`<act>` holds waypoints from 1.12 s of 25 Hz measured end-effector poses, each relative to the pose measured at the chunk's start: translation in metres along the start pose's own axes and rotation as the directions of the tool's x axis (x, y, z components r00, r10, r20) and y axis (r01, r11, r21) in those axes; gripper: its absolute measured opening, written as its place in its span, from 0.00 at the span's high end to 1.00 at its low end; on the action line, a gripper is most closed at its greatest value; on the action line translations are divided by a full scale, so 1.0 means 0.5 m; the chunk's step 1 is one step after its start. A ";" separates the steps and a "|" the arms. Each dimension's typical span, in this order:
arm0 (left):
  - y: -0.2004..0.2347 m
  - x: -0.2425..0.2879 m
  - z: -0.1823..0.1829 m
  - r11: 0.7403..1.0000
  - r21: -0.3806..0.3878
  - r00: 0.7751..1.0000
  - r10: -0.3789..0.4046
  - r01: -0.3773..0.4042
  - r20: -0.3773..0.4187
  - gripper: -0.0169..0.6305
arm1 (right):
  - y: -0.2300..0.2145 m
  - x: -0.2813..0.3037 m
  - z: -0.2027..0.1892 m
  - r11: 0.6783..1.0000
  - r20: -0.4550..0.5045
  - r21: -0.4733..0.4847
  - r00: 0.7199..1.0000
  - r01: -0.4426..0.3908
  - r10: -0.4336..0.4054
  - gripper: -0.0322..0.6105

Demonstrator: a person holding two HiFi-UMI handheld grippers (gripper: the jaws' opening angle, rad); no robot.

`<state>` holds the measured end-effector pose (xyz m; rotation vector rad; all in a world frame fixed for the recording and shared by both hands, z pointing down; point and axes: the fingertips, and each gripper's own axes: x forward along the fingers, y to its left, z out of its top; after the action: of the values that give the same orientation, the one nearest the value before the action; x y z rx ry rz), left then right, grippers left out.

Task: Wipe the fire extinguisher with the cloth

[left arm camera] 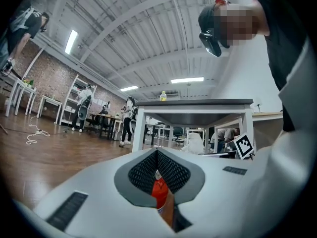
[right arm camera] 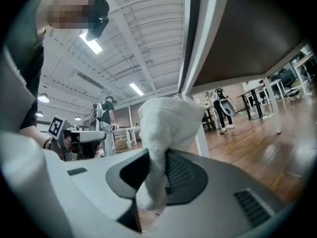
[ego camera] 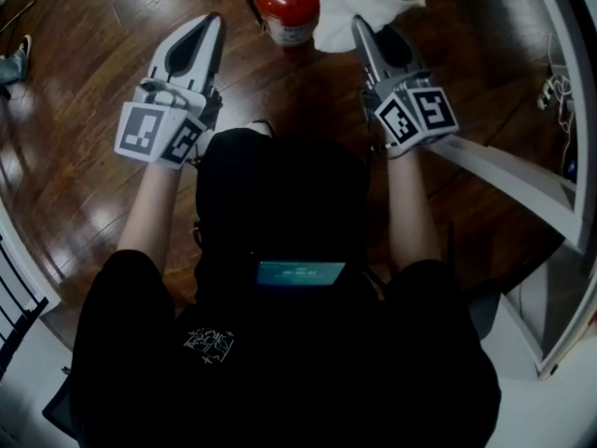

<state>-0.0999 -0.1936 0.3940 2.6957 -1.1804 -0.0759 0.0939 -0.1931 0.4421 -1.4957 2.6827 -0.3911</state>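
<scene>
Your right claw (ego camera: 359, 26) pinches the cloth (ego camera: 370, 2), your left claw (ego camera: 216, 20) is pressed together empty; wiping looks barely begun, so press the cloth against the fire extinguisher (ego camera: 289, 7).

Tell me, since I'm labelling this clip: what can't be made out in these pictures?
1. Head view: the fire extinguisher's top is cut off by the upper edge; its label is too small to read.
2. Head view: the cloth covers the right gripper's tips.
3. Left gripper view: the shut left gripper lets only a red sliver of the extinguisher show.
</scene>
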 end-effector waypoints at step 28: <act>0.026 -0.041 -0.086 0.998 -0.003 0.997 0.070 -0.070 0.027 0.98 | -0.080 0.182 -0.081 0.999 0.051 0.016 0.997 -0.050 0.049 0.79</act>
<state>-0.1178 -0.1803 0.4378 2.6566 -1.2801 -0.1039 0.0721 -0.2818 0.4983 -1.4119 2.6642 -0.3674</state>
